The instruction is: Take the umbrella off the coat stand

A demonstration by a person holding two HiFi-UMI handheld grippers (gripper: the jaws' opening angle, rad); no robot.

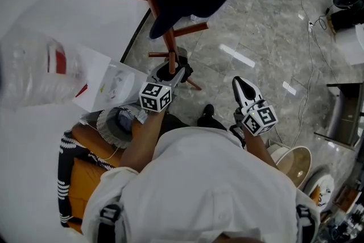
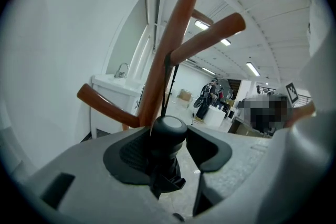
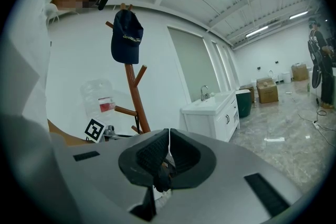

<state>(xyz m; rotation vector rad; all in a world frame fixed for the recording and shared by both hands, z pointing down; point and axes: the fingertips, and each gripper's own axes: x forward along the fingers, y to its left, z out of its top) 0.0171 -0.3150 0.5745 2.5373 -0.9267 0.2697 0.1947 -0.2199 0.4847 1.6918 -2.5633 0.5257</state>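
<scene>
Black umbrella handle [image 2: 169,128], hung off the coat stand [image 2: 163,55], sat between the left gripper's [image 2: 172,148] spread fingers — unsqueezed. I'd clamp it squarely, then lift its strap [image 2: 169,84] clear — right gripper [image 3: 167,157] was clenched, empty.

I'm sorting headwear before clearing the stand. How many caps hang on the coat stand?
1. A navy fabric cap hangs at the very top of the brown wooden coat stand. Another could be hidden behind it.
</scene>
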